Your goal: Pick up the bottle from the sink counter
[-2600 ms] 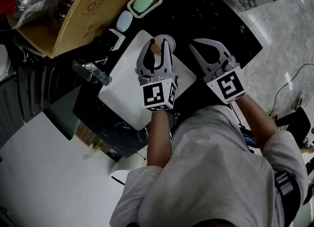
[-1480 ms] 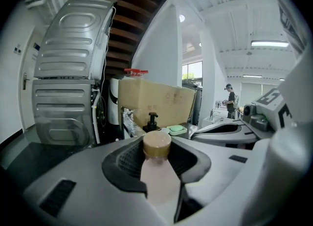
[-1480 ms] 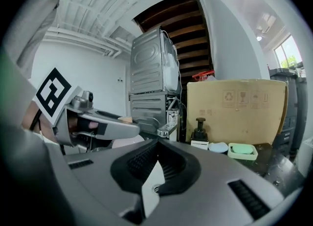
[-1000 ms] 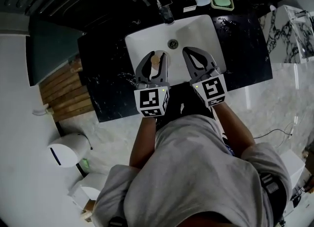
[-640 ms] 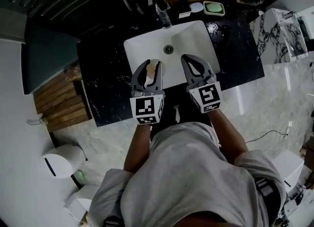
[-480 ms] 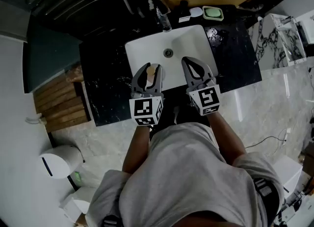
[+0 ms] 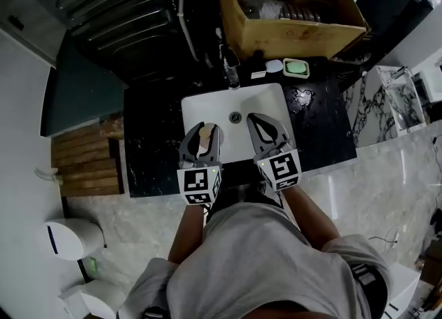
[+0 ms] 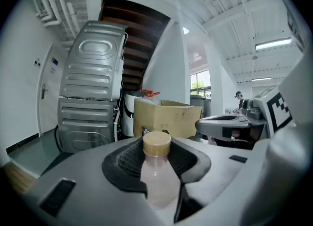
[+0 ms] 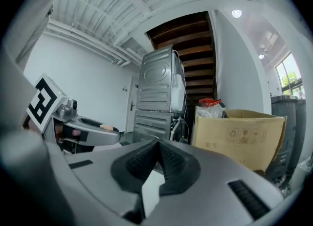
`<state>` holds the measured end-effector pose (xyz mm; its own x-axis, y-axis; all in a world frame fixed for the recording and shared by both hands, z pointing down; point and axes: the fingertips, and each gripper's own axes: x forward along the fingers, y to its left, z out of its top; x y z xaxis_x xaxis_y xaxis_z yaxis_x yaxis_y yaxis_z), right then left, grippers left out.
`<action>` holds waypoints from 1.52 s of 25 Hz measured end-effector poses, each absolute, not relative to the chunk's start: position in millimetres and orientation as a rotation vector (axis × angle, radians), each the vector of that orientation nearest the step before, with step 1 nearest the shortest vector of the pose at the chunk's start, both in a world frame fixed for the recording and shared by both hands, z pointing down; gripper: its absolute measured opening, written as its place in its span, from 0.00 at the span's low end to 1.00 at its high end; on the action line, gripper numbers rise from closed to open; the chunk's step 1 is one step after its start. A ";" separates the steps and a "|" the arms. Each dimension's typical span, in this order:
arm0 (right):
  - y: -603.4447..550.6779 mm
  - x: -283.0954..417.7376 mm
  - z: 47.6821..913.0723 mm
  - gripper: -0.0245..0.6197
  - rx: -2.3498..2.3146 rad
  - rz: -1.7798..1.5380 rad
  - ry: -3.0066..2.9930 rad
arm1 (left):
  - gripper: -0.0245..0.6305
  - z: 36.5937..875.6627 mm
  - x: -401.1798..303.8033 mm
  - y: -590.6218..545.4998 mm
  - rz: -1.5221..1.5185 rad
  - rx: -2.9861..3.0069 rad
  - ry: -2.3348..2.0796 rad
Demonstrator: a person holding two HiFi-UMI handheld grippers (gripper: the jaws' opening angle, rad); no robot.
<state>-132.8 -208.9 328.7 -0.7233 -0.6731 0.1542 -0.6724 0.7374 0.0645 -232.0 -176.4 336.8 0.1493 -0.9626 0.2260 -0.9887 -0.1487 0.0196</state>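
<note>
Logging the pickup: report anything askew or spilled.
Nothing spilled. The pale, tan-capped plastic bottle stands upright in the left hand-held gripper. Only the open brown cardboard box behind the white sink looks out of place.

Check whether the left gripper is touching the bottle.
Touching. The left gripper view shows the bottle wedged between the left gripper's ribbed pads, which press against both its sides.

The person wears a loose light-grey short-sleeved T-shirt. The left gripper and right gripper are matte grey plastic, with curved, hollow jaws lined by black ribbed pads. Each carries a white cube printed with black square markers and a small green light.
</note>
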 end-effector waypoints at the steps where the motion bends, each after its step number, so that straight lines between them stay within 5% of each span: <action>1: -209.9 -131.3 325.2 0.05 1.083 -0.012 -2.779 | 0.25 332.4 -232.6 -177.2 0.236 2.250 -1.948; 38: -210.4 -136.2 303.0 0.05 1.119 -0.059 -2.811 | 0.25 310.5 -226.0 -189.0 0.220 2.331 -1.968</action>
<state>-136.2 -210.4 303.0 -0.7207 -0.6869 0.0930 -0.6824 0.7267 0.0788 -226.0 -189.0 310.5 0.1632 -0.9731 0.1626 -0.9850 -0.1701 -0.0292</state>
